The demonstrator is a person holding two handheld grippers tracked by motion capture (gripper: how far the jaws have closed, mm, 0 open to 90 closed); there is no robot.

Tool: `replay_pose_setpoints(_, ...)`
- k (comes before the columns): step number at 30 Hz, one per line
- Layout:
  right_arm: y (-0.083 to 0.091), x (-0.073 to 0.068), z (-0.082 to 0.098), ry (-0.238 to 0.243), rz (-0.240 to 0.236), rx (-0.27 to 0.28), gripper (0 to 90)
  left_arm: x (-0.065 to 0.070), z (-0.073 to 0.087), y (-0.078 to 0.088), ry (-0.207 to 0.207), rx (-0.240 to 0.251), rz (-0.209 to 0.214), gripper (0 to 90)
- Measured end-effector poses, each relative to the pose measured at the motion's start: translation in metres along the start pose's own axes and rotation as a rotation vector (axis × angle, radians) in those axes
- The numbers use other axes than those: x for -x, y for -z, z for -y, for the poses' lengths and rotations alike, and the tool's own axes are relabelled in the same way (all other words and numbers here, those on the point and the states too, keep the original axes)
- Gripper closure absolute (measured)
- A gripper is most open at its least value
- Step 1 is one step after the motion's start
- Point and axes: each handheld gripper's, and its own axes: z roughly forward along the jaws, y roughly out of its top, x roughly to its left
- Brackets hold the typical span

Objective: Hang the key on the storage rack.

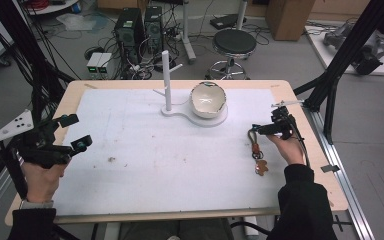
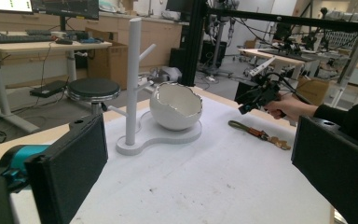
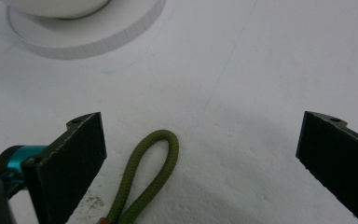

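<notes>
A keychain (image 1: 256,150) lies on the white mat at the right, made of an olive-green cord loop (image 3: 156,158), a brown strap and a small brown figure (image 1: 261,167). My right gripper (image 1: 260,125) is open and hovers just above the loop, which sits between its jaws nearer the left one (image 3: 205,163). My left gripper (image 1: 79,131) stands open over the mat's left edge, holding nothing (image 2: 205,186). It faces a white branched stand (image 2: 133,79) and a white cracked-egg bowl (image 2: 175,106) on the stand's base. The keychain (image 2: 258,134) and right gripper (image 2: 256,93) are farther off.
The white stand (image 1: 167,80) and bowl (image 1: 207,99) share a base (image 1: 200,120) at the mat's far middle. The wooden table edge (image 1: 325,165) runs close to my right hand. A small brown stain (image 1: 111,159) marks the mat. A stool (image 1: 234,44) and computers stand beyond the table.
</notes>
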Motion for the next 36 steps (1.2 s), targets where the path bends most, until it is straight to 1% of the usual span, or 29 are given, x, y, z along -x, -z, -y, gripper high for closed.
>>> replay_pose_setpoints(2,-0.013,0.003,0.002,-0.011,-0.007,-0.039,0.7,0.000,0.000,0.000,0.003,0.002,-0.001,3.9)
replay_pose_setpoints(3,-0.015,0.004,0.003,-0.012,-0.002,-0.046,0.7,0.000,0.000,0.000,0.003,0.002,-0.001,3.9)
replay_pose_setpoints(4,-0.018,0.006,0.003,-0.009,0.004,-0.050,0.7,0.000,0.000,0.000,0.004,-0.001,0.002,3.9)
replay_pose_setpoints(5,-0.019,0.007,0.003,-0.011,0.020,-0.051,0.7,0.000,0.000,0.000,0.006,-0.004,0.004,3.9)
replay_pose_setpoints(7,-0.020,0.011,0.004,-0.020,0.018,-0.045,0.7,0.000,0.000,-0.001,0.006,-0.011,0.002,3.9)
replay_pose_setpoints(8,-0.020,0.013,0.005,-0.034,0.019,-0.054,0.7,0.000,0.000,-0.001,0.007,-0.011,0.000,3.9)
replay_pose_setpoints(9,-0.021,0.014,0.006,-0.032,0.020,-0.058,0.7,0.000,0.000,-0.001,0.007,-0.012,0.001,3.9)
replay_pose_setpoints(10,-0.022,0.014,0.006,-0.028,0.025,-0.065,0.7,0.000,0.000,-0.001,0.007,-0.012,0.001,3.9)
replay_pose_setpoints(11,-0.023,0.014,0.007,-0.029,0.018,-0.071,0.7,0.000,0.000,-0.001,0.007,-0.012,0.000,3.9)
replay_pose_setpoints(16,-0.024,0.011,0.006,-0.024,0.025,-0.078,0.7,0.000,0.001,-0.001,0.008,-0.016,0.001,3.9)
replay_pose_setpoints(18,-0.026,0.011,0.007,-0.010,0.023,-0.095,0.7,0.000,0.001,-0.001,0.009,-0.018,-0.001,3.9)
replay_pose_setpoints(19,-0.029,0.009,0.008,-0.017,0.019,-0.113,0.7,0.000,0.001,-0.001,0.009,-0.018,-0.001,3.9)
replay_pose_setpoints(20,-0.029,0.009,0.008,-0.017,0.019,-0.113,0.7,-0.001,0.001,0.000,0.008,-0.019,-0.001,3.9)
replay_pose_setpoints(21,-0.031,0.009,0.008,-0.006,0.025,-0.125,0.7,-0.002,0.002,0.000,0.013,-0.016,-0.002,3.9)
replay_pose_setpoints(22,-0.031,0.009,0.008,-0.006,0.025,-0.125,0.7,-0.002,0.002,0.000,0.013,-0.016,-0.002,3.9)
replay_pose_setpoints(23,-0.031,0.008,0.008,-0.003,0.036,-0.128,0.8,-0.002,0.002,0.001,0.016,-0.014,-0.006,3.9)
replay_pose_setpoints(25,-0.031,0.007,0.008,-0.004,0.035,-0.127,0.8,-0.004,0.003,0.002,0.025,-0.004,-0.005,3.9)
replay_pose_setpoints(26,-0.031,0.005,0.007,0.014,0.043,-0.128,6.0,-0.005,0.003,0.003,0.026,0.000,-0.009,3.9)
replay_pose_setpoints(29,-0.031,0.003,0.007,0.027,0.044,-0.136,6.5,-0.006,0.003,0.004,0.031,0.004,-0.010,3.9)
replay_pose_setpoints(30,-0.032,0.003,0.007,0.042,0.050,-0.140,14.0,-0.006,0.004,0.004,0.032,0.003,-0.012,3.9)
replay_pose_setpoints(31,-0.031,0.002,0.007,0.045,0.061,-0.145,16.6,-0.006,0.004,0.004,0.033,0.003,-0.014,3.9)
replay_pose_setpoints(32,-0.030,0.002,0.006,0.040,0.054,-0.141,20.6,-0.006,0.004,0.004,0.033,0.003,-0.013,3.9)
replay_pose_setpoints(33,-0.030,0.002,0.006,0.040,0.054,-0.141,20.6,-0.006,0.004,0.003,0.032,0.000,-0.013,3.9)
replay_pose_setpoints(34,-0.029,0.001,0.006,0.051,0.053,-0.142,25.0,-0.006,0.004,0.003,0.030,-0.002,-0.015,3.9)
replay_pose_setpoints(35,-0.026,0.000,0.006,0.064,0.041,-0.141,35.1,-0.006,0.004,0.003,0.030,-0.003,-0.015,3.9)
replay_pose_setpoints(36,-0.026,-0.002,0.006,0.070,0.038,-0.141,39.9,-0.006,0.004,0.003,0.031,-0.005,-0.016,3.9)
